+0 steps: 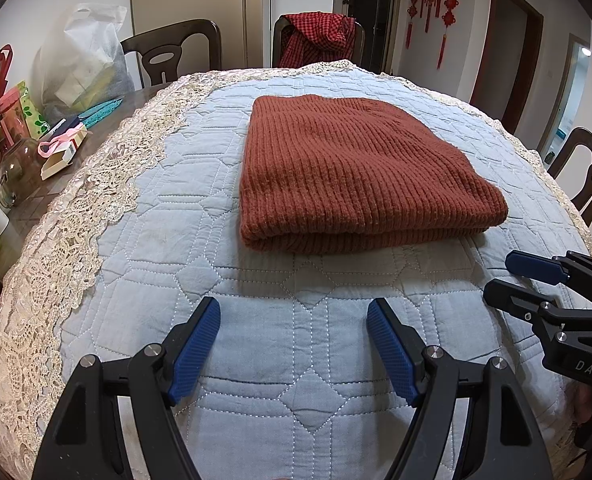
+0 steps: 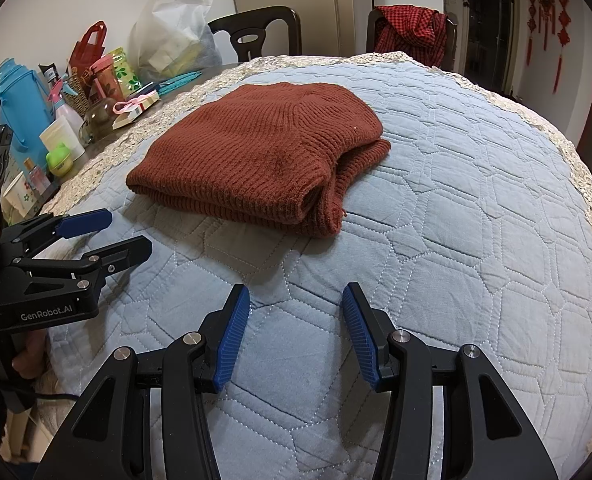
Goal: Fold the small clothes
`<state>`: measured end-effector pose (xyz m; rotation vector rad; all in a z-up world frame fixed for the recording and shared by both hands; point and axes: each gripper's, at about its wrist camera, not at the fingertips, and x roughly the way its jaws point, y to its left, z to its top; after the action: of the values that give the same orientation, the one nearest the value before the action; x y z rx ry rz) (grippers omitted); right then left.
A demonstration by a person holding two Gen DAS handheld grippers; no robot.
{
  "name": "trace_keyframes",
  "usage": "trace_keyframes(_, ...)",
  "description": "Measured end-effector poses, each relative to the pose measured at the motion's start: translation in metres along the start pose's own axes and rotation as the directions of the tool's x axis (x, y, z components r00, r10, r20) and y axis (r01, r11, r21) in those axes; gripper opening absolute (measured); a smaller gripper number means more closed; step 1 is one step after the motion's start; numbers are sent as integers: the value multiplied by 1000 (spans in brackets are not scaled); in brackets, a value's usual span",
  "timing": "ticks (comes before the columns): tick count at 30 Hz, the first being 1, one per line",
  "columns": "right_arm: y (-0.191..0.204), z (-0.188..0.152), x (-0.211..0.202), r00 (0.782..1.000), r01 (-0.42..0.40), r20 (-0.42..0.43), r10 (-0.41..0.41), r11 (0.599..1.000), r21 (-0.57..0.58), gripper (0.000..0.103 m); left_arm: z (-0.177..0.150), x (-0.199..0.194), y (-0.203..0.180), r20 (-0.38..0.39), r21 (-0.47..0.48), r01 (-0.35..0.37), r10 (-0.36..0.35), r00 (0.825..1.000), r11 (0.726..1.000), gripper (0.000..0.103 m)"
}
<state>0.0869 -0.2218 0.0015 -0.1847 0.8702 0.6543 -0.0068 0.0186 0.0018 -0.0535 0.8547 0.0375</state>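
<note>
A rust-brown ribbed knit garment [image 1: 348,168] lies folded into a flat rectangle on the light blue quilted cover [image 1: 256,320]. It also shows in the right wrist view [image 2: 264,148], with its open layered end facing right. My left gripper [image 1: 294,312] is open and empty, held just in front of the garment's near fold. My right gripper [image 2: 296,300] is open and empty, held in front of the garment and apart from it. The right gripper shows at the right edge of the left wrist view [image 1: 500,276], and the left gripper shows at the left of the right wrist view [image 2: 130,234].
The cover has a cream lace border [image 1: 96,208]. Beyond it on the wooden table stand bottles, a blue jug [image 2: 20,108], a glass jar [image 1: 16,168], small boxes and a white plastic bag [image 2: 172,36]. Dark chairs [image 1: 172,52] ring the table; one carries a red checked cloth [image 1: 320,36].
</note>
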Motion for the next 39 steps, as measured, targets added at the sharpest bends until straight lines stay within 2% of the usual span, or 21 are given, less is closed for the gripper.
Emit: trace_keyframes(39,-1,0,0,1000,-2,0,2,1000,1,49,-2,0,2,-2,4,1,-1,1000,1000,80)
